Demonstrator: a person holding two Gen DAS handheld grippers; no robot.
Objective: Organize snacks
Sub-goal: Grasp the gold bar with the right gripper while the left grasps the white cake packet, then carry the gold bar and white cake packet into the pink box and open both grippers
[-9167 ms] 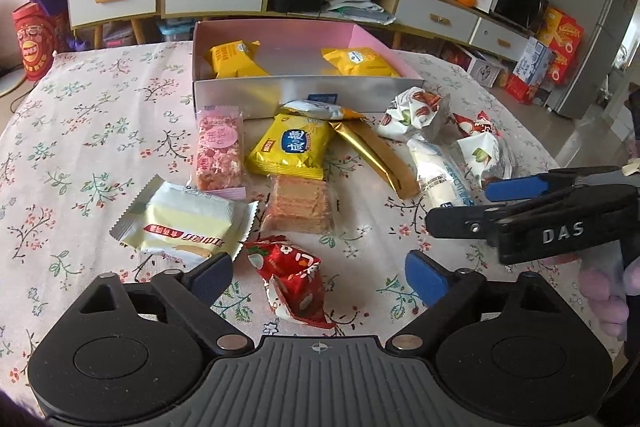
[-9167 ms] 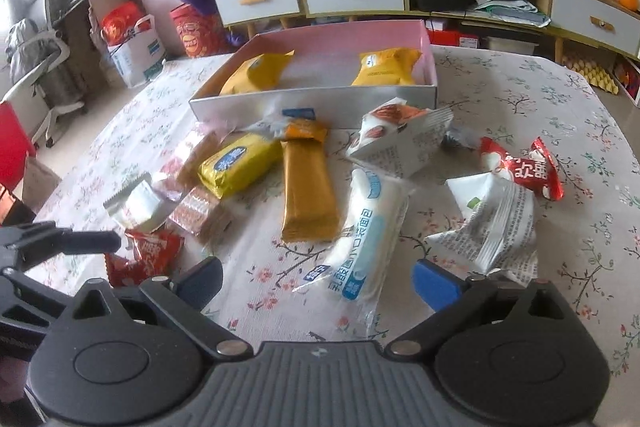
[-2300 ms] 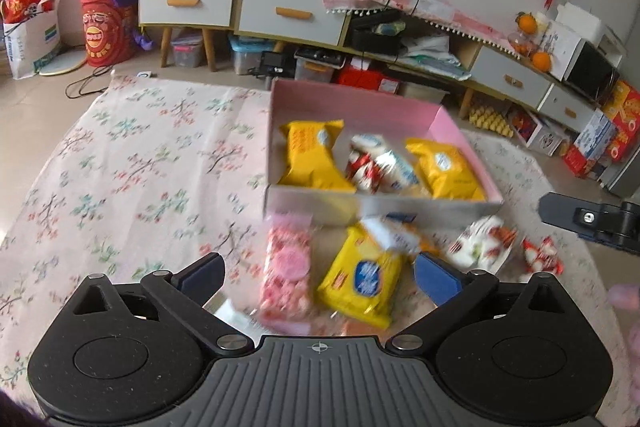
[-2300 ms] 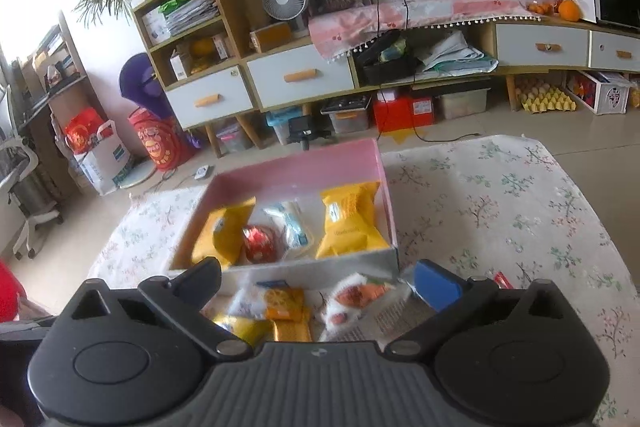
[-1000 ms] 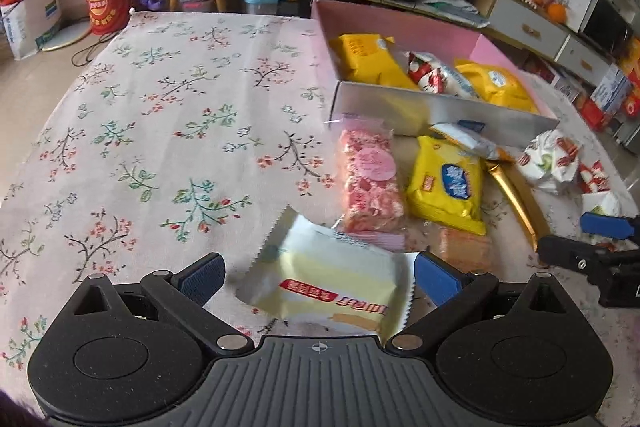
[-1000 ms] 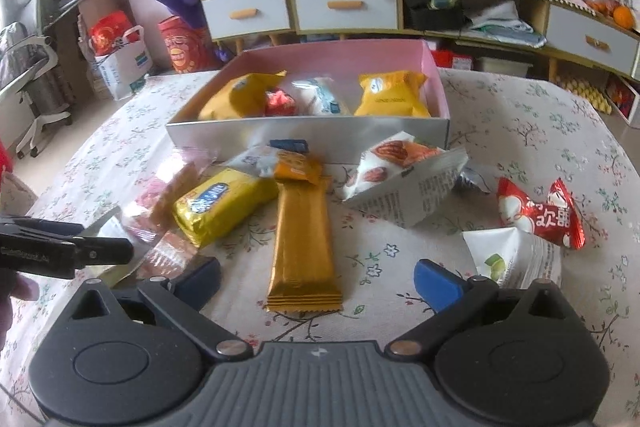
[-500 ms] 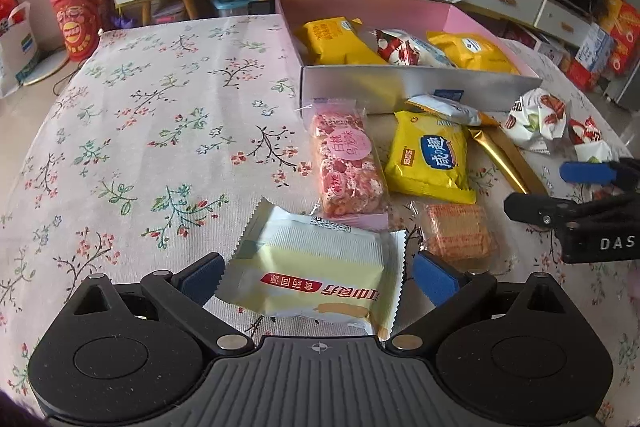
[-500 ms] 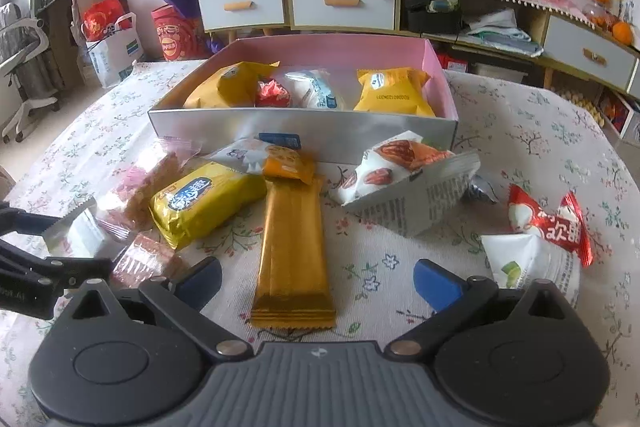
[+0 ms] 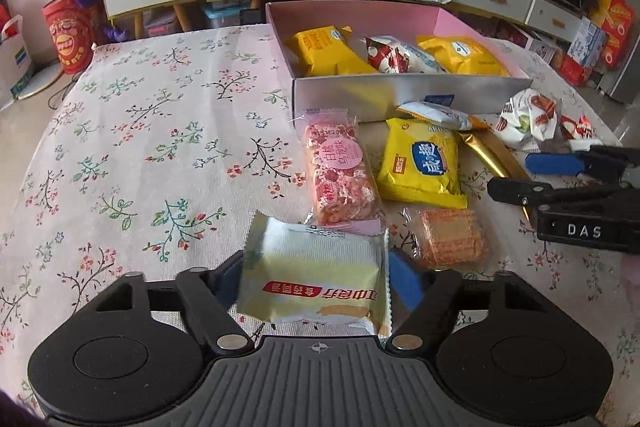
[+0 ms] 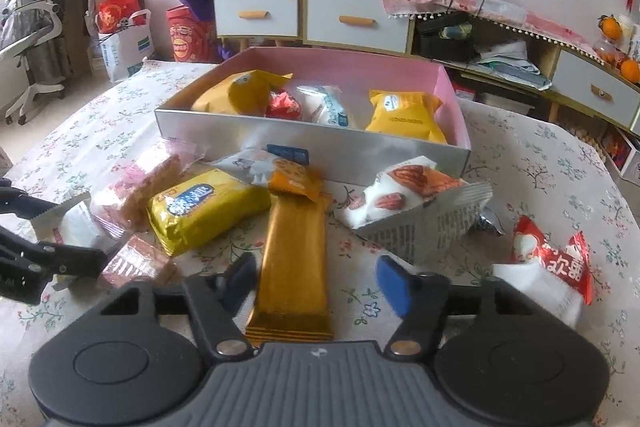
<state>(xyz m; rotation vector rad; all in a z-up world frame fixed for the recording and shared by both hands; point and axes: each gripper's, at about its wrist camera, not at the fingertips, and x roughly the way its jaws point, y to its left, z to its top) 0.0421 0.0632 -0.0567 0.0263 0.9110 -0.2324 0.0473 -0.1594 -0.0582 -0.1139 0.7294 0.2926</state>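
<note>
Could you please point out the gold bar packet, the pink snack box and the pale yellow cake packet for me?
gold bar packet (image 10: pixel 294 263), right wrist view, middle of wrapper.
pink snack box (image 10: pixel 312 147), right wrist view, silver front wall.
pale yellow cake packet (image 9: pixel 316 275), left wrist view, wrapper centre.

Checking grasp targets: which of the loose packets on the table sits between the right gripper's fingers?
The long gold bar packet, lying lengthwise between the closing jaws of the right gripper. It is the only slim gold one; the yellow packet lies off to the side.

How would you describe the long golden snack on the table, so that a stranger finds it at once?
Find the pink box on the floral table. In front of its silver wall lies the golden bar, between the right gripper's closing jaws. It is the only long, plain gold wrapper.
</note>
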